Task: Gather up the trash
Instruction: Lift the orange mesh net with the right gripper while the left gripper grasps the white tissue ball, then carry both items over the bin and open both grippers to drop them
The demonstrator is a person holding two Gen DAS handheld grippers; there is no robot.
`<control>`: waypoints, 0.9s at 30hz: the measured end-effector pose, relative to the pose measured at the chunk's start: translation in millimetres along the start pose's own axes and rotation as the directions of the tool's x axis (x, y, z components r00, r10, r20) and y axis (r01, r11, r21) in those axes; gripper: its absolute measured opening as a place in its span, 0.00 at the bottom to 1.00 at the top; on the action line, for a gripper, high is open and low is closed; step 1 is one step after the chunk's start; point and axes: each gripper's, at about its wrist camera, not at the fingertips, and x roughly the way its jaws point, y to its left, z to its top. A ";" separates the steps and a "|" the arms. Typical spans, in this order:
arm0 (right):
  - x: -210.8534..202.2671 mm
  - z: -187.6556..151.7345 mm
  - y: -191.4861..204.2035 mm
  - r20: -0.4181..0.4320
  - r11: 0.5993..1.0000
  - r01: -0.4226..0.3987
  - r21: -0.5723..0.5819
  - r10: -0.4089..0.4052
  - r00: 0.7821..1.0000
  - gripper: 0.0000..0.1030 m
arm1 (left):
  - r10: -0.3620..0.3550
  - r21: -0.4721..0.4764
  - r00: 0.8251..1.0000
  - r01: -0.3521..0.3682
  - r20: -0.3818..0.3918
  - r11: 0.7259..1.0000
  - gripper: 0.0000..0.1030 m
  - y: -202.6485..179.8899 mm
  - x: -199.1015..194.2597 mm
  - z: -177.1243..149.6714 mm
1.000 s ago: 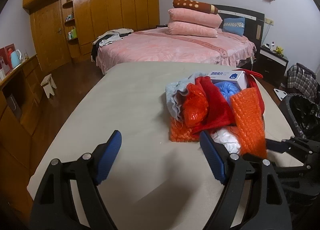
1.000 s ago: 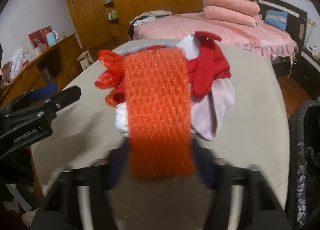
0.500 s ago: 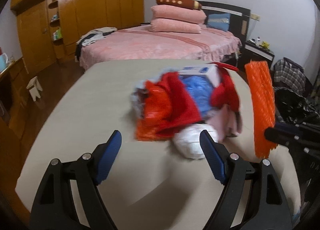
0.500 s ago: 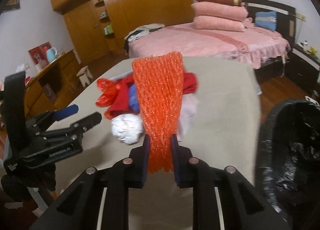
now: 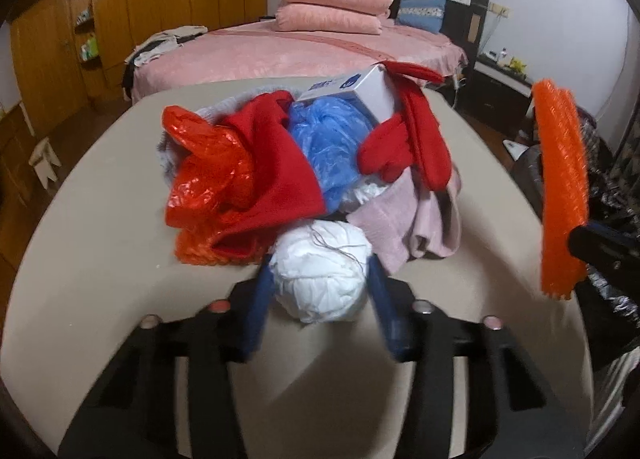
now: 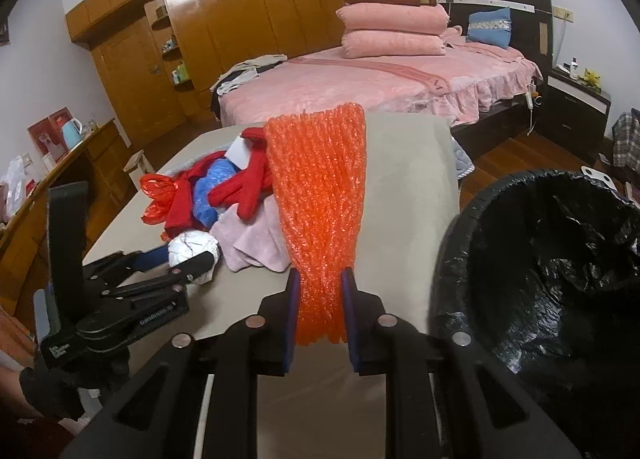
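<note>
Since half a second ago the left claw has narrowed from wide open around the crumpled white plastic ball, its blue pads at either side, seemingly touching. That ball lies on the beige worktop at the near edge of a heap: red cloth, blue plastic bag, pink towel. Over to the right, the right claw pinches a long orange foam net sleeve, held upright just beside the black-lined bin.
</note>
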 end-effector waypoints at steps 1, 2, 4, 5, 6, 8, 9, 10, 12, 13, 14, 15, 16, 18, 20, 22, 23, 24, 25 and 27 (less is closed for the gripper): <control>-1.0 -1.3 -0.5 0.002 1.000 0.000 0.003 0.000 1.000 0.20 | -0.004 -0.004 1.000 0.004 0.010 1.000 0.38 0.5 -3.3 0.6; -1.4 -0.2 -0.1 0.004 1.000 0.000 0.004 0.000 1.000 0.20 | -0.008 -0.004 1.000 0.008 0.020 1.000 0.37 0.4 -6.6 1.5; -5.0 0.9 -1.1 0.016 1.000 0.002 0.004 -0.002 1.000 0.20 | -0.012 -0.001 0.999 0.012 0.042 1.000 0.36 0.2 -18.4 3.2; -6.7 0.6 -1.9 0.021 1.000 0.003 0.004 -0.003 1.000 0.20 | -0.020 -0.003 0.998 0.020 0.052 1.000 0.36 0.2 -25.0 4.3; -10.5 2.0 -1.2 0.030 1.000 0.007 0.003 -0.007 1.000 0.20 | -0.029 -0.005 0.997 0.029 0.066 1.000 0.36 -0.4 -33.0 6.0; -17.7 3.4 -3.4 0.047 1.000 0.015 0.008 -0.015 0.999 0.20 | -0.054 -0.003 0.995 0.054 0.088 0.999 0.36 -4.5 -48.4 9.8; -20.4 4.2 -5.3 0.053 1.000 0.017 0.014 -0.017 0.998 0.20 | -0.065 0.001 0.993 0.066 0.095 0.998 0.36 -7.4 -53.3 11.6; -24.1 4.5 -8.1 0.060 1.000 0.020 0.024 -0.021 0.998 0.20 | -0.081 0.007 0.991 0.081 0.103 0.997 0.36 -12.3 -58.6 13.4; -33.1 5.3 -16.3 0.076 0.998 0.035 0.044 -0.039 0.996 0.20 | -0.114 0.025 0.987 0.112 0.116 0.993 0.36 -25.1 -66.5 17.9; -36.9 5.8 -20.4 0.082 0.998 0.045 0.052 -0.049 0.995 0.20 | -0.133 0.039 0.984 0.129 0.119 0.991 0.36 -33.1 -68.5 20.7; -41.1 5.9 -25.1 0.088 0.997 0.056 0.061 -0.061 0.994 0.20 | -0.154 0.054 0.980 0.149 0.124 0.987 0.36 -42.8 -70.8 23.5; -47.7 4.7 -34.0 0.096 0.994 0.075 0.078 -0.083 0.992 0.20 | -0.170 0.066 0.977 0.162 0.128 0.985 0.36 -49.5 -72.2 26.2; -51.7 5.1 -38.7 0.099 0.992 0.086 0.089 -0.095 0.991 0.20 | -0.190 0.082 0.973 0.180 0.131 0.980 0.36 -58.4 -73.2 28.7; -61.4 3.5 -55.2 0.104 0.985 0.122 0.122 -0.135 0.985 0.20 | -0.225 0.108 0.965 0.211 0.136 0.971 0.36 -75.9 -76.0 30.5; -71.4 -0.4 -68.7 0.112 0.977 0.148 0.154 -0.166 0.980 0.20 | -0.263 0.133 0.955 0.246 0.137 0.960 0.36 -92.5 -78.6 30.7; -78.0 -2.9 -77.2 0.117 0.971 0.169 0.170 -0.190 0.975 0.20 | -0.282 0.154 0.950 0.261 0.136 0.953 0.36 -104.4 -78.6 28.0; -81.5 -5.0 -82.9 0.118 0.967 0.184 0.178 -0.207 0.971 0.20 | -0.290 0.165 0.948 0.268 0.130 0.949 0.36 -109.7 -77.4 27.2; -83.5 -6.2 -86.4 0.118 0.964 0.194 0.183 -0.217 0.969 0.20 | -0.299 0.175 0.947 0.276 0.121 0.945 0.36 -115.7 -75.5 25.8; -85.3 -7.0 -90.8 0.117 0.961 0.202 0.190 -0.227 0.967 0.20 | -0.308 0.182 0.945 0.286 0.112 0.941 0.36 -122.6 -73.1 25.4; -88.0 -9.0 -101.9 0.114 0.953 0.221 0.208 -0.248 0.962 0.20 | -0.323 0.196 0.941 0.299 0.104 0.934 0.36 -131.5 -67.1 30.1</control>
